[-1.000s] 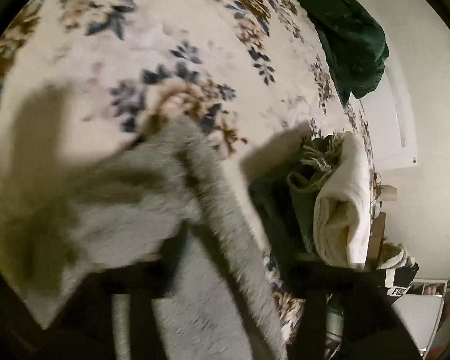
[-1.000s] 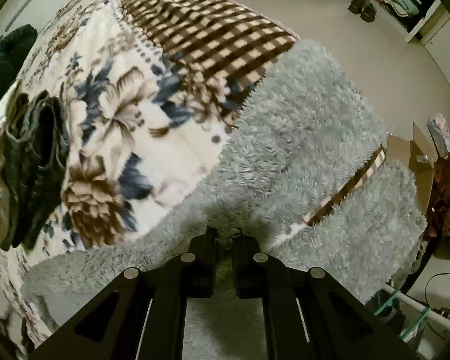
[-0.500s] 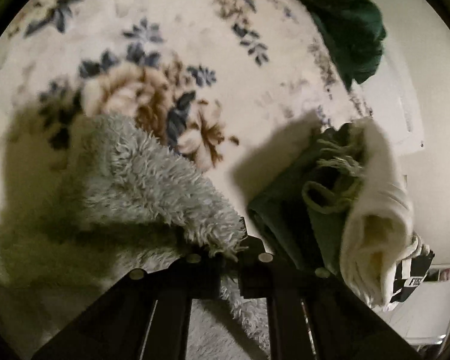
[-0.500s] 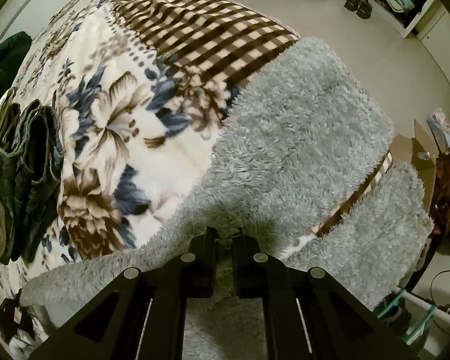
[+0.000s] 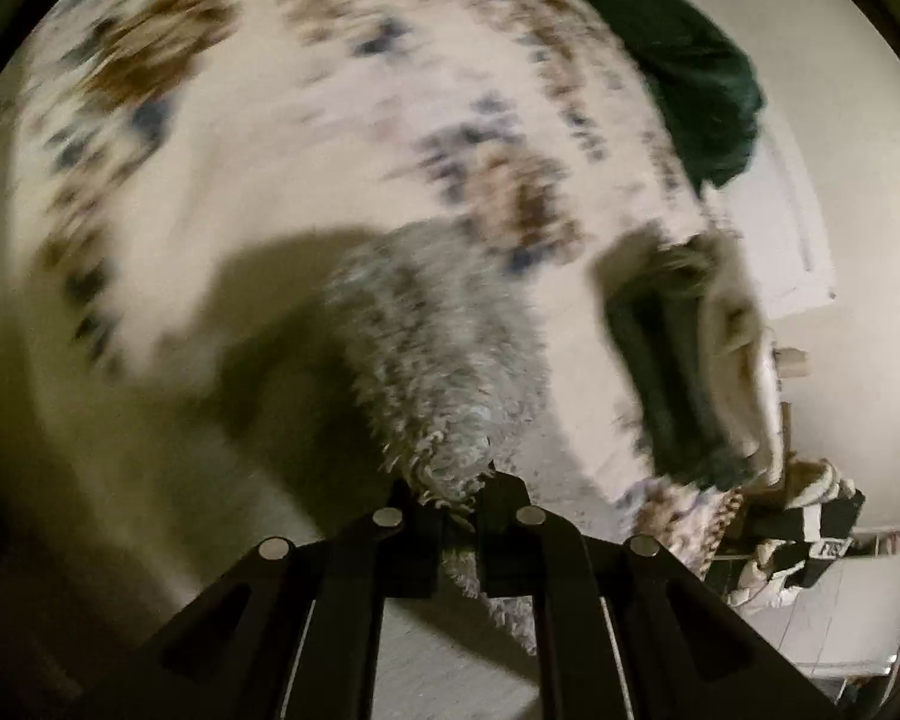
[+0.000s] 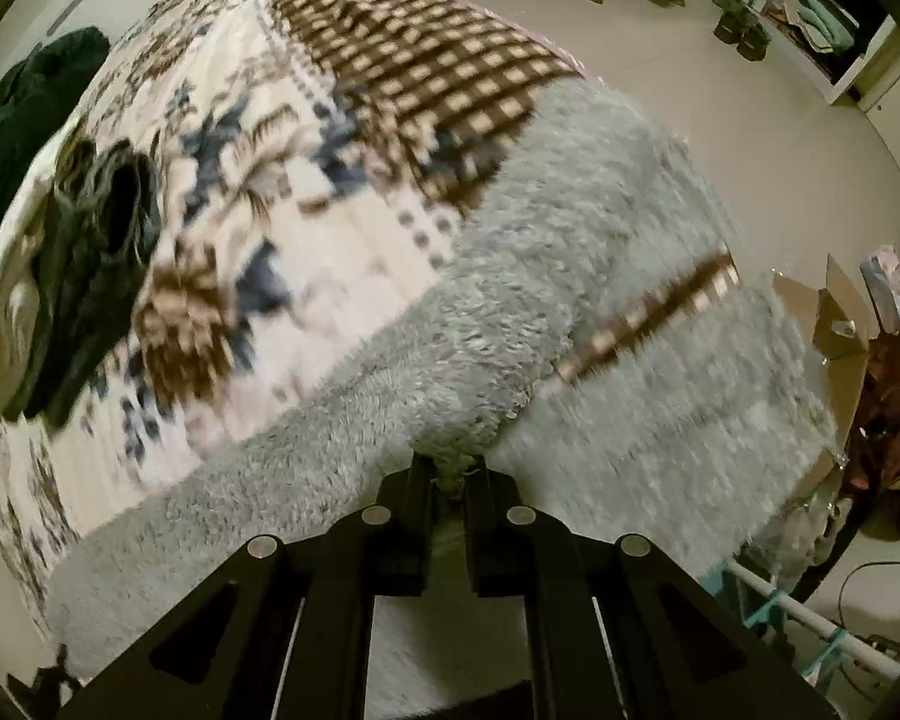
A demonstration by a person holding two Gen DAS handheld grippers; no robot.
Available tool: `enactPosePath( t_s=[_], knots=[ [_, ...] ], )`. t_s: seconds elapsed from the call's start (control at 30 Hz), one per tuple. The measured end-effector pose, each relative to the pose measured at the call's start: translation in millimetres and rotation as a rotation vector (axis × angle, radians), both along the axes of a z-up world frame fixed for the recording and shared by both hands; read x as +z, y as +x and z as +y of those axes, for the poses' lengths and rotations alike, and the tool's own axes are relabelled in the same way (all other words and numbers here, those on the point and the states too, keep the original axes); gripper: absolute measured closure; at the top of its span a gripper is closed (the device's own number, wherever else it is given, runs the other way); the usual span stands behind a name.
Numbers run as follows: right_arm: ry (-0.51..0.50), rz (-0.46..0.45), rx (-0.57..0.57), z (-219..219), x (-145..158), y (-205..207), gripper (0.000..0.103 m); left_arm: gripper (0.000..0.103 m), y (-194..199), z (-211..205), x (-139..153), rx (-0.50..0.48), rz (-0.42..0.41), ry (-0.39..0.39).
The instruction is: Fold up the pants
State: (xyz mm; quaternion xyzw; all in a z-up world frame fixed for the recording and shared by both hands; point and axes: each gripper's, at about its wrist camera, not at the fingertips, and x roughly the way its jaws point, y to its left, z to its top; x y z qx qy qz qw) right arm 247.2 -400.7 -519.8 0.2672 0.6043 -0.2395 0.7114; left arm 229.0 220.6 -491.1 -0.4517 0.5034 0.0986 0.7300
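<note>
Left claw (image 5: 453, 495) and right claw (image 6: 450, 480) clamping fluffy grey pants (image 6: 570, 276), lying across the bed (image 6: 354, 240), gripping edges for carrying one half over the other.

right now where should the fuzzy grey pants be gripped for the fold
At the edges, from above. The grey pants lie flat and limp on the floral blanket, so only a pinched hem lifts cleanly. Both the left gripper and right gripper are already shut on bunched pile that way.
</note>
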Motion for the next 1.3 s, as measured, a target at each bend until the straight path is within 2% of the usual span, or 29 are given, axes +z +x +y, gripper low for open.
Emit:
enactPosePath(
  t_s=[0.1, 0.33, 0.43, 0.47, 0.5, 0.53, 0.57, 0.6, 0.63, 0.67, 0.73, 0.83, 0.9, 0.97, 1.07, 1.13, 1.17, 1.2, 1.3],
  knots=[
    [0.021, 0.037, -0.007, 1, -17, -37, 0.095, 0.098, -36, 4, -23, 0.032, 0.048, 0.011],
    [0.053, 0.119, -0.017, 4, -64, -109, 0.095, 0.097, -70, 5, -69, 0.029, 0.156, 0.049],
    [0.142, 0.144, -0.061, -4, -91, -132, 0.092, 0.094, -68, 1, -76, -0.016, 0.218, 0.067],
    [0.2, 0.14, -0.089, -10, -99, -140, 0.085, 0.093, -63, -4, -71, -0.043, 0.226, 0.082],
    [0.228, 0.137, -0.108, -15, -103, -145, 0.075, 0.088, -61, -7, -66, -0.065, 0.232, 0.105],
    [0.238, 0.119, -0.129, -22, -102, -151, 0.071, 0.083, -57, -13, -56, -0.094, 0.233, 0.15],
    [0.234, 0.079, -0.152, -31, -96, -156, 0.06, 0.064, -52, -20, -47, -0.116, 0.235, 0.187],
    [0.226, 0.047, -0.167, -39, -90, -159, 0.046, 0.033, -47, -30, -35, -0.148, 0.239, 0.232],
    [0.213, 0.014, -0.185, -48, -84, -162, 0.04, 0.02, -42, -39, -26, -0.17, 0.234, 0.265],
    [0.198, -0.027, -0.205, -60, -76, -164, 0.034, 0.012, -39, -46, -19, -0.186, 0.226, 0.289],
    [0.165, -0.075, -0.238, -81, -68, -163, 0.033, 0.012, -28, -73, -4, -0.252, 0.195, 0.354],
    [0.098, -0.116, -0.256, -109, -64, -146, 0.033, 0.012, -13, -116, 3, -0.352, 0.179, 0.438],
    [0.055, -0.129, -0.239, -121, -66, -122, 0.033, 0.012, -8, -139, -2, -0.42, 0.18, 0.47],
    [0.041, -0.126, -0.197, -126, -74, -98, 0.027, 0.012, -2, -169, -11, -0.493, 0.182, 0.454],
    [-0.003, -0.062, -0.155, -117, -87, -75, 0.029, 0.012, 2, -215, -26, -0.587, 0.185, 0.417],
    [-0.057, -0.021, -0.161, -116, -87, -80, 0.07, 0.012, 3, -237, -30, -0.633, 0.191, 0.406],
    [-0.096, -0.011, -0.203, -120, -82, -92, 0.087, 0.012, 2, -246, -30, -0.653, 0.185, 0.395],
    [-0.113, -0.019, -0.264, -129, -75, -108, 0.087, 0.012, 0, -257, -30, -0.679, 0.18, 0.389],
    [-0.071, -0.05, -0.457, -158, -64, -164, 0.087, 0.012, -5, -275, -29, -0.727, 0.175, 0.396]
  ],
)
